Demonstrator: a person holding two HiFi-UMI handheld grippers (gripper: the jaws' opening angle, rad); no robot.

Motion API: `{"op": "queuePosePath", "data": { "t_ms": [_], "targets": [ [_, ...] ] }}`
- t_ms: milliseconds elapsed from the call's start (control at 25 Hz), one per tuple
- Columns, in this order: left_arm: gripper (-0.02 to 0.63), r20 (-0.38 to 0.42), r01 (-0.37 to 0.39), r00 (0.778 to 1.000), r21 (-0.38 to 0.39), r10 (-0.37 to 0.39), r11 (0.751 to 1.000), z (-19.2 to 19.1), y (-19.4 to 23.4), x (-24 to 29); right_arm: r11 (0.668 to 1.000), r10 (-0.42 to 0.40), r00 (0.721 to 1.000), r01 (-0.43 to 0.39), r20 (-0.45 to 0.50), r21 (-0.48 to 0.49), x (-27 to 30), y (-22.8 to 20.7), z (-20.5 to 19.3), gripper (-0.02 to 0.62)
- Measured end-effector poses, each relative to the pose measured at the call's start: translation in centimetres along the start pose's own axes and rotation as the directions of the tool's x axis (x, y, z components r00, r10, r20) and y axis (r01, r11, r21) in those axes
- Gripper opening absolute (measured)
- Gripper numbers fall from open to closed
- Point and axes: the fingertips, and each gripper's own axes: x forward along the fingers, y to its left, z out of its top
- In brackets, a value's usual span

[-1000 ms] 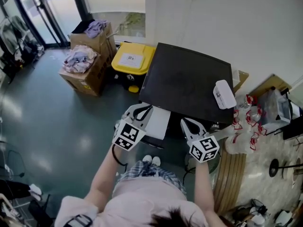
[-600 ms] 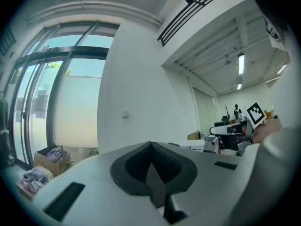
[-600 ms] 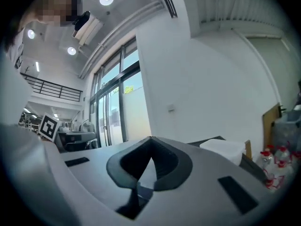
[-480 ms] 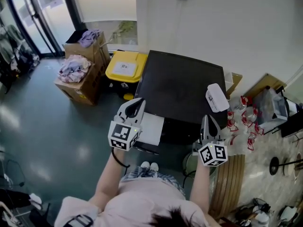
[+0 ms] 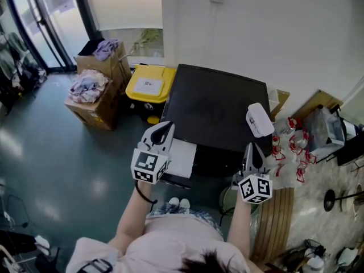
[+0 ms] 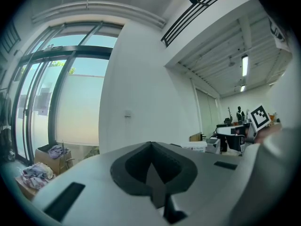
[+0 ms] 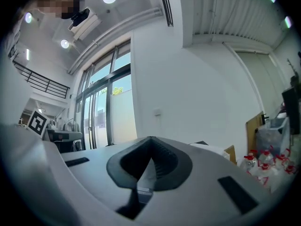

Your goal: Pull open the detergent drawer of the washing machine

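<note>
- Head view showed the dark-topped washing machine (image 5: pixel 219 110) against the far wall, with its white drawer (image 5: pixel 185 159) sticking out at the near left corner.
- Left gripper (image 5: pixel 165 128) hung over the drawer's left edge, jaws pressed together on nothing.
- Right gripper (image 5: pixel 250 151) was at the machine's near right corner, jaws also together and empty.
- A white box (image 5: pixel 259 120) lay on the top's right edge.
- A yellow bin (image 5: pixel 149 84) stood left of the machine.
</note>
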Motion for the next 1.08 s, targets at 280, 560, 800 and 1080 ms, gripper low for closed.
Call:
{"op": "queuePosePath", "data": {
  "t_ms": [280, 560, 800, 1080],
  "targets": [
    [0.025, -0.003, 0.003, 1.000, -0.009, -0.003, 1.000, -0.3, 0.2, 0.3, 0.999, -0.022, 1.000, 0.021, -0.011, -0.027, 0.2, -0.2, -0.2, 0.014],
    [0.025, -0.012, 0.016, 1.000, -0.010, -0.016, 1.000, -0.2, 0.0, 1.0, 0.999, -0.031, 0.999, 0.030, -0.014, -0.017, 0.4, -0.8, -0.2, 0.014],
    [0.025, -0.016, 0.028, 0.999, -0.011, -0.028, 1.000, -0.6, -0.3, 1.6, 0.999, -0.034, 0.999, 0.033, -0.025, -0.020, 0.6, -1.0, -0.7, 0.014],
    [0.025, -0.021, 0.031, 0.999, -0.011, -0.031, 0.999, -0.7, -0.2, 1.9, 0.999, -0.036, 0.999, 0.035, -0.029, -0.033, 0.8, -1.2, -0.6, 0.014]
  ]
}}
